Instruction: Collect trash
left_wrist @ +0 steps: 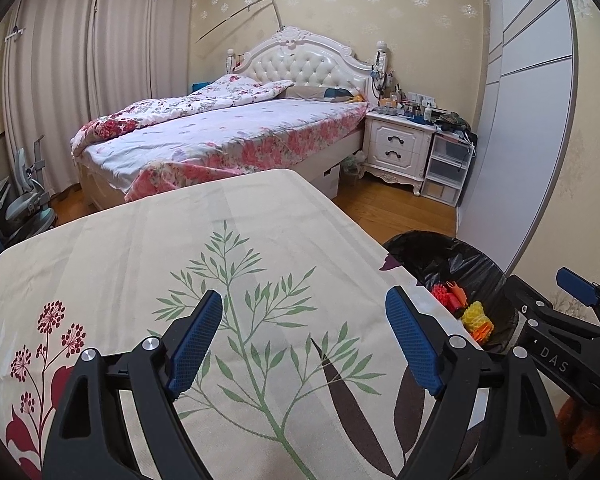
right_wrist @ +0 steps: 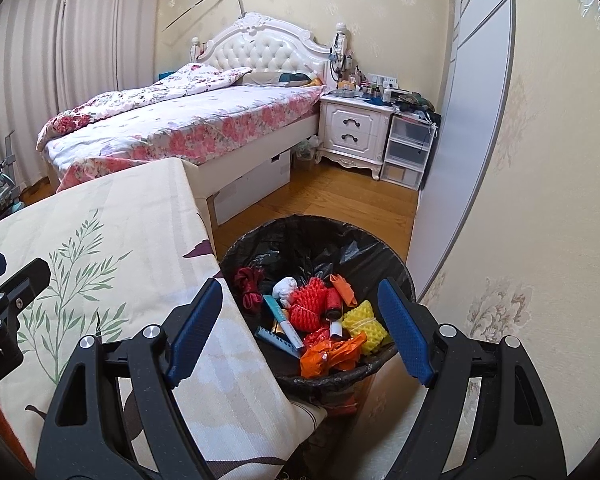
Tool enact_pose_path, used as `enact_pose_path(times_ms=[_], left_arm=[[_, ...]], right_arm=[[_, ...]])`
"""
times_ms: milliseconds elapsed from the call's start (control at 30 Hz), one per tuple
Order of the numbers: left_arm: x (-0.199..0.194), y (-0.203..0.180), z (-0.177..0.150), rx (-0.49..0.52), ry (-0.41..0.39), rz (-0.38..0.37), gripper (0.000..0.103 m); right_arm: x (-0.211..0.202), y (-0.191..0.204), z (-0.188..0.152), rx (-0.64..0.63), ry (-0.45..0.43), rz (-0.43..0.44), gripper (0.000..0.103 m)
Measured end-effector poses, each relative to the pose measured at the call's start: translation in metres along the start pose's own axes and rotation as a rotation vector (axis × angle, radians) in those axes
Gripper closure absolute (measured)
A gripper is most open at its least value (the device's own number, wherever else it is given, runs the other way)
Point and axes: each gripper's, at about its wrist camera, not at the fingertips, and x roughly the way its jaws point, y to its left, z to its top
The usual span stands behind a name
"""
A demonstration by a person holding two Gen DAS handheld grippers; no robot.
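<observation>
A bin with a black liner point(right_wrist: 300, 236) stands on the floor beside the table's right edge. It holds several pieces of trash: red foam net point(right_wrist: 310, 304), yellow foam net point(right_wrist: 366, 322), orange wrapper point(right_wrist: 328, 356), a white wad point(right_wrist: 286, 288), a dark red ribbon point(right_wrist: 250, 286). The bin also shows in the left wrist view point(left_wrist: 452, 256). My right gripper point(right_wrist: 302, 330) is open and empty, above the bin's near rim. My left gripper point(left_wrist: 304, 340) is open and empty over the floral tablecloth point(left_wrist: 180, 248). The right gripper shows in the left wrist view point(left_wrist: 572, 320).
A bed point(left_wrist: 228, 136) with floral bedding stands behind the table. A white nightstand point(left_wrist: 398, 144) with clutter and plastic drawers point(left_wrist: 448, 168) stand at the back right. A wardrobe point(left_wrist: 520, 120) and wall flank the bin. A chair point(left_wrist: 24, 200) is at the far left.
</observation>
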Motion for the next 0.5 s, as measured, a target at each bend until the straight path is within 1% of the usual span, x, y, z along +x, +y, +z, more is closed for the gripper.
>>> enact_pose_path(times_ms=[500], left_arm=[[-0.0003,0.0002,-0.0021,0.001,0.003,-0.002,0.022]], right_arm=[[-0.0019,-0.0002,0.0013,0.001,-0.002,-0.001,0.025]])
